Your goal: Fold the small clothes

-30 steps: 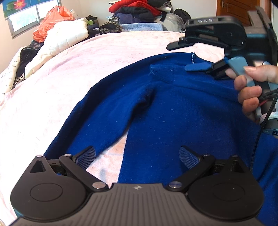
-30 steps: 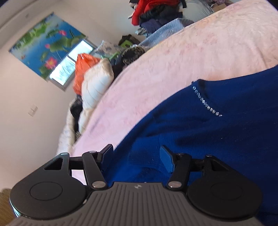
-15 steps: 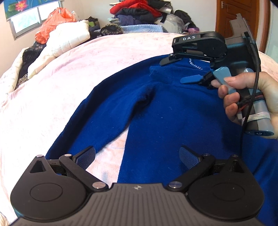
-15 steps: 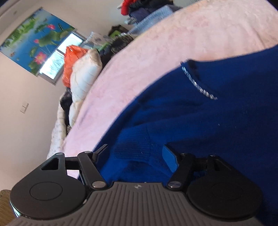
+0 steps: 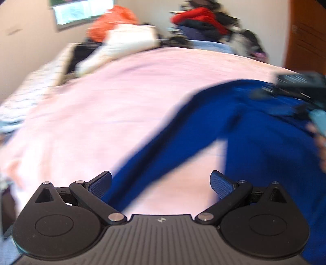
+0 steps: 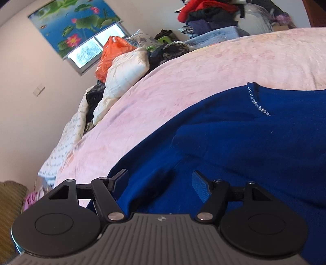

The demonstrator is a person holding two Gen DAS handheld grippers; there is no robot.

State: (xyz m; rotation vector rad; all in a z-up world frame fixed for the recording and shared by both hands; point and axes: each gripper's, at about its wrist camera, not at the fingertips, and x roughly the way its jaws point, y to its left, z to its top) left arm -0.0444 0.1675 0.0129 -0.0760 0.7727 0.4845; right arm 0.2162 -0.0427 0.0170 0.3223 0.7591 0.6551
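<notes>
A dark blue sweater [image 5: 254,130] lies spread on a pink bedcover [image 5: 101,114]. Its left sleeve [image 5: 163,150] runs down toward my left gripper [image 5: 161,183], which is open and empty just above the sleeve's cuff end. The left wrist view is blurred by motion. My right gripper [image 6: 161,179] is open and empty, low over the sweater's shoulder [image 6: 203,146], with cloth between its jaws. A row of rhinestones [image 6: 257,102] marks the neckline. The right gripper's body [image 5: 301,85] shows at the right edge of the left wrist view.
A white quilt [image 6: 124,73] and an orange bag [image 6: 111,55] lie at the bed's far left. A pile of red and dark clothes [image 6: 207,12] is stacked at the far end. A window with a lotus blind [image 6: 75,26] is on the wall.
The left gripper has swung to the left, so the sleeve now lies between its fingers. The right gripper has drawn back a little along the shoulder. Both stay open.
</notes>
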